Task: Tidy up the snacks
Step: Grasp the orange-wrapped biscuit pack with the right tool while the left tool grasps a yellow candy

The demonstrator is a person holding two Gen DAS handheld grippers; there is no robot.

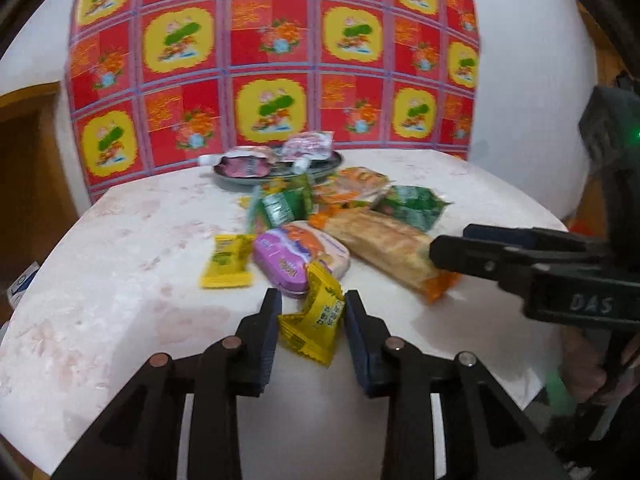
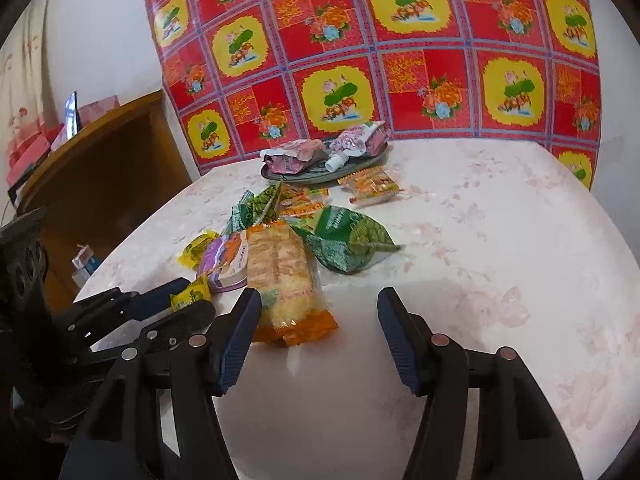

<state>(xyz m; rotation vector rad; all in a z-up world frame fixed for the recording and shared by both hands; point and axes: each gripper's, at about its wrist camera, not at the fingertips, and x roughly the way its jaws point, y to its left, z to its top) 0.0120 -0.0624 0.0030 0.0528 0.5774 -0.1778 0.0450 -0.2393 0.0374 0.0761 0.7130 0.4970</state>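
Now the left gripper (image 1: pixel 312 308) pinches a yellow packet (image 1: pixel 314 322) at lower centre, likely bound for the plate (image 1: pixel 276 172), while the right gripper (image 2: pixel 318 300) hangs spread by the wafer pack (image 2: pixel 284 276).

the left hand-held gripper (image 1: pixel 311 312) is reaching forward low over the bench (image 1: pixel 120 280), its two fingers (image 1: pixel 269 320) standing a narrow gap apart and pressing on either side of a yellow snack packet (image 1: pixel 316 320). the right hand-held gripper (image 2: pixel 320 320) is pointing forward beside it with its jaws spread wide and nothing between them. in the left wrist view the right hand-held gripper is coming in from the right side, with the person's hand (image 1: pixel 588 364) wrapping its handle.
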